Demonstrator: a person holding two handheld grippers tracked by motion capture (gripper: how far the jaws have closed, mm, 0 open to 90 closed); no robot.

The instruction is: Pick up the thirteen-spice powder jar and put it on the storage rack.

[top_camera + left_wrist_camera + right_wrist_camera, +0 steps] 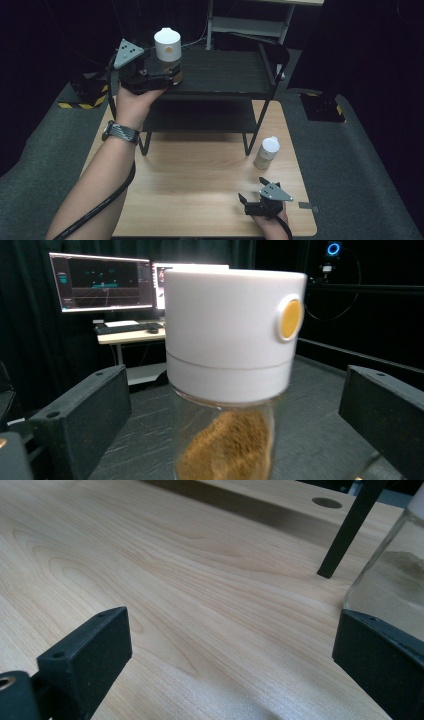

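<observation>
The jar (168, 50), glass-bodied with a white cap and a brown powder inside, is seen standing upright on the top shelf of the black rack (225, 75), at its far left end. In the left gripper view the jar (232, 375) is shown between the two black jaws with a clear gap on each side, so the left gripper (167, 76) is spread and nothing is pinched. The right gripper (246, 201) is rested near the right front edge of the table (200, 175), its jaws also spread with only bare wood between them. A second jar (267, 152) is placed just beyond it, beside the rack's right leg. The main risk is judged to lie in the withdrawal of the left gripper: if a jaw is dragged sideways instead of drawn straight back, the top-heavy jar may be clipped and tipped off the shelf edge. A careless advance of the right gripper could likewise knock over the second jar.
</observation>
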